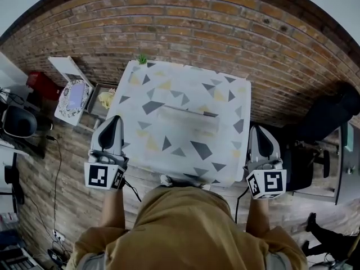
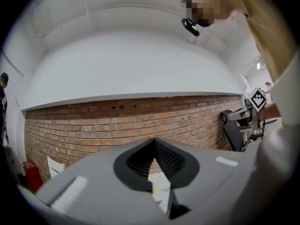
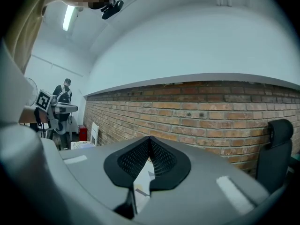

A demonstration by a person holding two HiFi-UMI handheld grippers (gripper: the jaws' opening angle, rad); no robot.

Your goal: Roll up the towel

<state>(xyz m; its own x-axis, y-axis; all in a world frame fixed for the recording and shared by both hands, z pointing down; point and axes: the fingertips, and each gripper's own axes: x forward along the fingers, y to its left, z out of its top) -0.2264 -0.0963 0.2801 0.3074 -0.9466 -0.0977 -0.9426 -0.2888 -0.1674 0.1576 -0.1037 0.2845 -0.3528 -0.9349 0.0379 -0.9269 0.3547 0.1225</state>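
A pale towel (image 1: pixel 185 120) lies flat near the middle of the table (image 1: pixel 225 94), whose white cloth is printed with grey and yellow triangles. My left gripper (image 1: pixel 116 119) hovers at the table's near left corner, jaws shut with nothing in them. My right gripper (image 1: pixel 258 129) is held just off the near right corner, also shut and empty. Both are well short of the towel. In the left gripper view the left gripper (image 2: pixel 153 141) has its dark ribbed pads together and points at the brick wall. The right gripper (image 3: pixel 149 139) looks the same in the right gripper view.
A small green plant (image 1: pixel 142 59) stands at the table's far edge. Left of the table are a white open box (image 1: pixel 73 97), a tray with something yellow (image 1: pixel 106 99) and a red object (image 1: pixel 39 83). A black office chair (image 1: pixel 323 120) stands on the right.
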